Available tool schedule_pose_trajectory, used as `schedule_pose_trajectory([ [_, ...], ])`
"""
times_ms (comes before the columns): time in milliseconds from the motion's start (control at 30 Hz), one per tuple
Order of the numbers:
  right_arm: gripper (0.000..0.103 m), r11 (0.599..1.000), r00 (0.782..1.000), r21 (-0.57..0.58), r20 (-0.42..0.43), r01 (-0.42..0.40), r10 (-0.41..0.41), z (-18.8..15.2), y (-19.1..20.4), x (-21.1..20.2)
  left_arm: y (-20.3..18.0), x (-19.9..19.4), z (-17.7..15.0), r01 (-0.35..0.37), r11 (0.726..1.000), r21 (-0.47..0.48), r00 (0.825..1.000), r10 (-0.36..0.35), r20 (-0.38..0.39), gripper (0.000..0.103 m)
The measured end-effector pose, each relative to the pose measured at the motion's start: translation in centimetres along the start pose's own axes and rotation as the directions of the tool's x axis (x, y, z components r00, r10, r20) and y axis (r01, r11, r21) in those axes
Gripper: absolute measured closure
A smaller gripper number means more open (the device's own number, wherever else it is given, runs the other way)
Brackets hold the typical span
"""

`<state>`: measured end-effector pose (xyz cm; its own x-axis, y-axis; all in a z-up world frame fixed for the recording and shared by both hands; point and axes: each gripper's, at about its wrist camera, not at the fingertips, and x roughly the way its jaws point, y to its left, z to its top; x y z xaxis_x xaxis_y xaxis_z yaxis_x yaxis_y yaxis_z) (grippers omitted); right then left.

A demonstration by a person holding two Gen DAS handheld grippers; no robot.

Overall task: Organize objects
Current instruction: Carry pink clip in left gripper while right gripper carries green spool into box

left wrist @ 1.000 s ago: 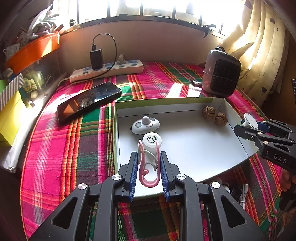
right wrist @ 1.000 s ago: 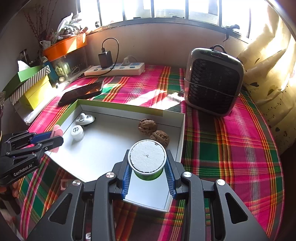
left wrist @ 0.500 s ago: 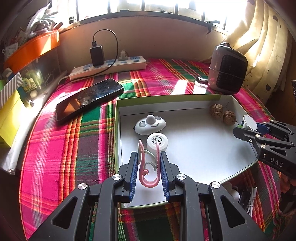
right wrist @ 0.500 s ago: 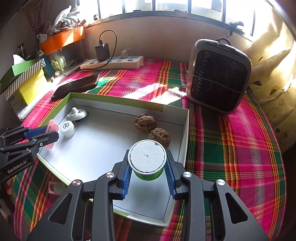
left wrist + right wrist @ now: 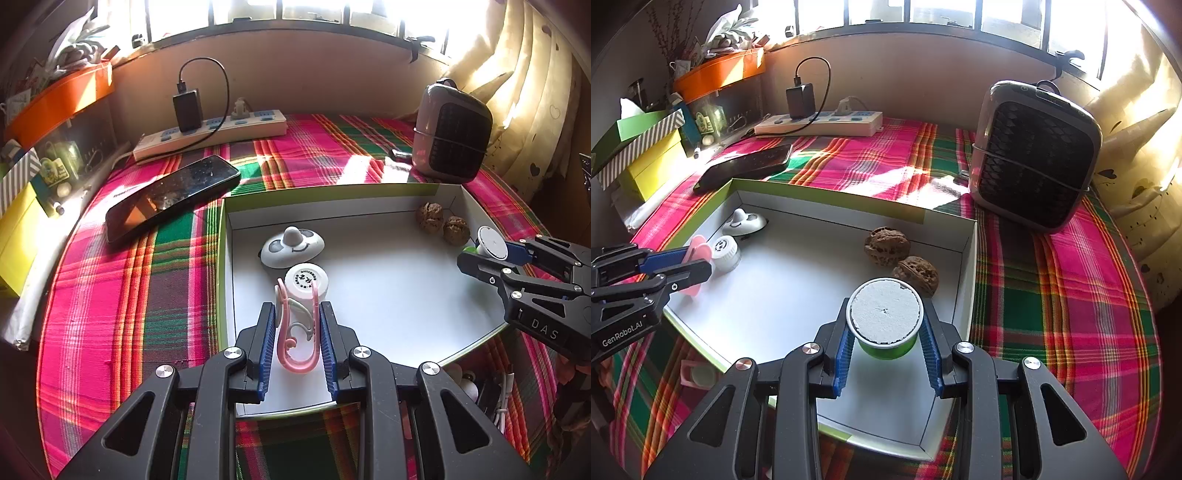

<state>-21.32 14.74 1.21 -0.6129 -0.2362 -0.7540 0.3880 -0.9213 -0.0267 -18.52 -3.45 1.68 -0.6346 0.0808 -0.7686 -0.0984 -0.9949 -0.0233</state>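
Over the near left part of the shallow box [image 5: 369, 317], the left tongs [image 5: 297, 338] tilt downward, pinching a pink clip [image 5: 299, 328] upright between narrow jaws. At the box's right side, the right tongs [image 5: 886, 341] slant down likewise, clamped on a green cup [image 5: 885, 317] beside two walnuts [image 5: 901, 260].

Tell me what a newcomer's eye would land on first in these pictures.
First, the bright pink-and-green plaid tablecloth under a large white tray in the middle. Over the tray, the left gripper pinches a pink clip while the right gripper clamps a green cup capped with a white lid, beside two walnuts. A dark grilled heater stands at the right rear, near the sunlit window.
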Motion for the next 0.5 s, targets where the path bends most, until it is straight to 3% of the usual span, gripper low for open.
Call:
schedule_pose_trajectory([
  [500,0.068,0.999,1.0,-0.033,-0.001,0.005,-0.005,-0.25,0.47,0.22,-0.01,0.05,0.06,0.001,1.0,0.0,1.0,-0.001,-0.004,0.081],
])
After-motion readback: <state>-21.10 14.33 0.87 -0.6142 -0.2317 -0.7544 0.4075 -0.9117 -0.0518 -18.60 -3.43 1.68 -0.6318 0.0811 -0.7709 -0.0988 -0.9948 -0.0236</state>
